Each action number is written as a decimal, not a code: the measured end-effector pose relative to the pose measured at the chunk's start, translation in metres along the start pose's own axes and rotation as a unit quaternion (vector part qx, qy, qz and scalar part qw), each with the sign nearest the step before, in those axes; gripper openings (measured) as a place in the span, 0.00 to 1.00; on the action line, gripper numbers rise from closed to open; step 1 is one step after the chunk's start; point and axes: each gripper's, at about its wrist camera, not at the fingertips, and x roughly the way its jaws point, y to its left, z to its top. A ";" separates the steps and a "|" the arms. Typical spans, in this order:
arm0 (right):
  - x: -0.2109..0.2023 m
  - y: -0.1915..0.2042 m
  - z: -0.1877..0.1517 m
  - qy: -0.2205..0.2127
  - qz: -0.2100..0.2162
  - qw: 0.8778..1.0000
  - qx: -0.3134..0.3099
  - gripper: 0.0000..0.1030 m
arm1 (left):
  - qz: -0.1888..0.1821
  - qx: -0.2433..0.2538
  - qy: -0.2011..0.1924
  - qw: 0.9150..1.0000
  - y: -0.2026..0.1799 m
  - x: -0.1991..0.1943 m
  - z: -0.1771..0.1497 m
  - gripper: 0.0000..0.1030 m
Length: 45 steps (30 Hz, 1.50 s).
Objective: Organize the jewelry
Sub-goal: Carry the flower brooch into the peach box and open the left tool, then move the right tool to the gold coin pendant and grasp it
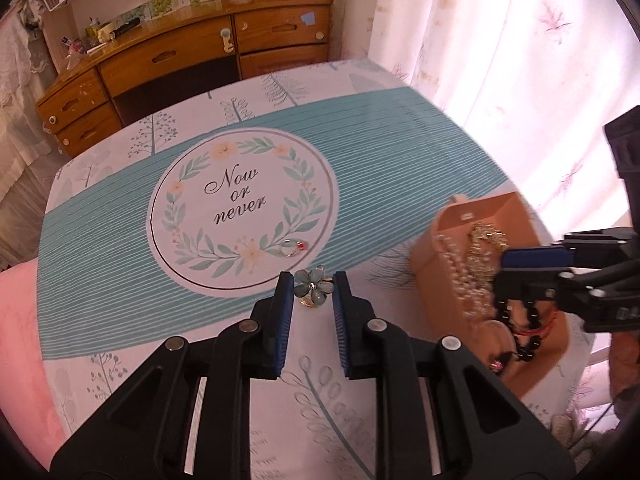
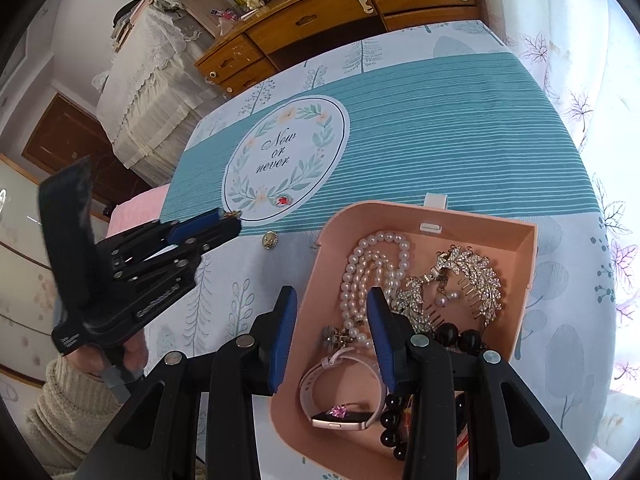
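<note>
A pale blue flower ring (image 1: pixel 313 288) lies on the tablecloth between the tips of my left gripper (image 1: pixel 313 286), whose jaws stand open around it. A small ring with a red stone (image 1: pixel 295 247) lies farther out on the white circle; it also shows in the right wrist view (image 2: pixel 282 200). The pink jewelry box (image 2: pixel 524 256) holds a pearl necklace (image 2: pixel 374 264), crystal leaf combs (image 2: pixel 472 280), black beads (image 2: pixel 394 420) and a pink watch (image 2: pixel 340 400). My right gripper (image 2: pixel 332 302) hovers open over the box's left wall. A small gold piece (image 2: pixel 269 239) lies left of the box.
The table carries a teal striped cloth (image 1: pixel 380 140) with a "Now or never" circle. A wooden desk (image 1: pixel 180 52) stands beyond the far edge. Floral curtains (image 1: pixel 500 40) hang at the right. A pink cushion (image 1: pixel 20 340) sits at the left edge.
</note>
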 end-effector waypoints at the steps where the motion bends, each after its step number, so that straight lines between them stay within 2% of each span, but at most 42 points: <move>1: -0.003 0.001 -0.002 -0.004 -0.002 1.000 -0.002 0.36 | -0.006 0.002 -0.007 1.000 -0.005 -0.009 -0.002 0.16; 7: -0.024 -0.003 -0.018 -0.033 -0.013 0.999 0.004 0.36 | -0.048 0.017 -0.031 0.998 -0.046 -0.042 -0.009 0.17; 13: -0.044 -0.024 -0.032 -0.065 -0.029 0.997 0.033 0.36 | -0.094 0.029 -0.017 0.995 -0.092 -0.039 -0.013 0.17; 21: -0.058 -0.052 -0.046 -0.071 -0.041 0.994 0.069 0.36 | -0.092 0.061 0.017 0.994 -0.129 -0.015 -0.030 0.17; 24: -0.059 -0.055 -0.050 -0.070 -0.039 0.994 0.071 0.36 | -0.095 0.056 0.025 0.994 -0.127 -0.015 -0.038 0.22; 26: -0.058 -0.053 -0.052 -0.068 -0.039 0.994 0.070 0.36 | -0.094 0.046 0.022 0.994 -0.121 -0.018 -0.043 0.46; 28: -0.057 -0.050 -0.052 -0.067 -0.040 0.995 0.064 0.36 | -0.092 0.037 0.016 0.995 -0.113 -0.022 -0.046 0.55; 37: -0.049 -0.022 -0.049 -0.064 -0.039 0.997 0.034 0.36 | -0.062 -0.005 0.011 0.998 -0.084 -0.041 -0.069 0.55; 45: -0.041 0.004 -0.053 -0.051 -0.036 0.998 0.004 0.36 | -0.018 -0.048 0.010 0.999 -0.052 -0.051 -0.088 0.55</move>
